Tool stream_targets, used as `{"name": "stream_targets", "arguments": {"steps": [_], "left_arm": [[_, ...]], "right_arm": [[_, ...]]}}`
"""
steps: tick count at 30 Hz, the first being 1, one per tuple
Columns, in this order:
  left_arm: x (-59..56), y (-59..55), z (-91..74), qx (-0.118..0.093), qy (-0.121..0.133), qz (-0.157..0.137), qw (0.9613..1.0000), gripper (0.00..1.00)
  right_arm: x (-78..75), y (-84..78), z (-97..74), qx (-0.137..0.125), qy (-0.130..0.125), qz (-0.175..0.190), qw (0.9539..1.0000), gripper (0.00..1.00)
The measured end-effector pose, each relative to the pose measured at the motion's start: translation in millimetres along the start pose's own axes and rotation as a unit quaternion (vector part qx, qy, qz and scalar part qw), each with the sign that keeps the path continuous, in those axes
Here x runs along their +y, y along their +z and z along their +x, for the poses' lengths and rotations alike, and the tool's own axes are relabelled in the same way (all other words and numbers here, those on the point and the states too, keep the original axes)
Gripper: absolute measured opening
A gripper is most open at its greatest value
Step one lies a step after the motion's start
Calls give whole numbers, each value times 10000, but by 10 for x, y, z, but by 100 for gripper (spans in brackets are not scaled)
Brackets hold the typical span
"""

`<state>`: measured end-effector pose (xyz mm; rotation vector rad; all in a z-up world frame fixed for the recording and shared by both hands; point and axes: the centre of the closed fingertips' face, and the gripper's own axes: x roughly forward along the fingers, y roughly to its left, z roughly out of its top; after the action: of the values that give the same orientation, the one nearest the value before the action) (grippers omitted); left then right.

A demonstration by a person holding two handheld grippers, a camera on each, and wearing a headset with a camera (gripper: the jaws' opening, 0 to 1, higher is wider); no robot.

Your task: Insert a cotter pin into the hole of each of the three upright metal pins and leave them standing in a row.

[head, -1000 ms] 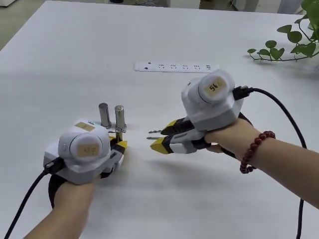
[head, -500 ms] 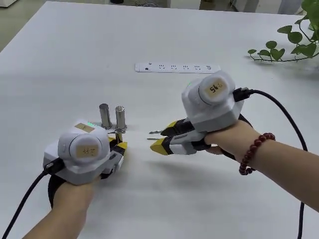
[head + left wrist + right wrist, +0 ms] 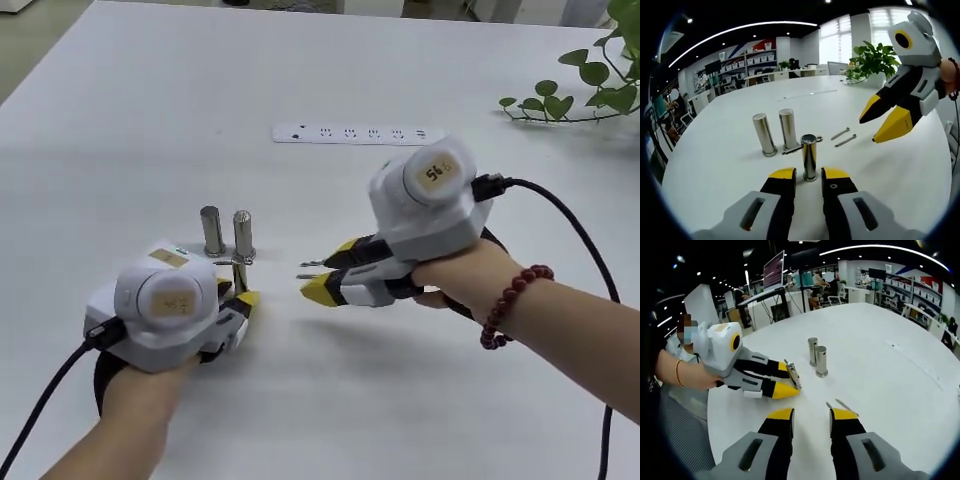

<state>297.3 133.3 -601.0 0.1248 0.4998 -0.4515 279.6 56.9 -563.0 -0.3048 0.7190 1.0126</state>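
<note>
Steel, upright, long axis vertical, the nearest pin (image 3: 809, 156) stands left of centre; the left gripper (image 3: 809, 173) has its jaws flanking the base, grip impossible to tell. Jaws of the right gripper (image 3: 811, 413) are spread and empty, cotter pins (image 3: 845, 406) lying flat just beyond.

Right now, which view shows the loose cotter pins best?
Left gripper view: both cotter pins lie clear and apart. Right gripper view shows them small beyond its jaws; head view, slivers by the right gripper.

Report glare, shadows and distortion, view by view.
Head view: even light, sharp, soft shadows on the table. Left gripper view: fisheye bends the ceiling light strip; windows blown out; highlights streak the metal pins. Right gripper view: table edge curves, dim surroundings.
</note>
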Motion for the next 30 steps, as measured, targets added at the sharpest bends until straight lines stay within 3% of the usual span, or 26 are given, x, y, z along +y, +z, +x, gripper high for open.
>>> {"name": "stream_targets", "arguments": {"steps": [5,8,12,15,19,26,30], "left_arm": [[9,56,-46,-99,-10,-51,9999,27],[28,81,-82,-162,68,-34,9998,43],[-25,167,-166,-379,-95,-131,9992,48],[-26,224,-198,-480,-122,-211,9985,59],[-36,311,-262,-610,-186,-258,9976,65],[-91,353,-392,-610,-323,-178,9975,78],[-112,451,-462,-783,-367,-205,9960,85]], "right_arm": [[-62,78,-15,-169,-25,76,9998,25],[-118,134,-19,-280,-49,150,9995,25],[-185,234,-13,-457,-85,229,9987,24],[-193,318,2,-604,-91,253,9978,24],[-210,404,36,-734,-103,274,9969,24],[-202,560,118,-861,-18,132,9962,24],[-191,637,187,-962,34,111,9953,23]]}}
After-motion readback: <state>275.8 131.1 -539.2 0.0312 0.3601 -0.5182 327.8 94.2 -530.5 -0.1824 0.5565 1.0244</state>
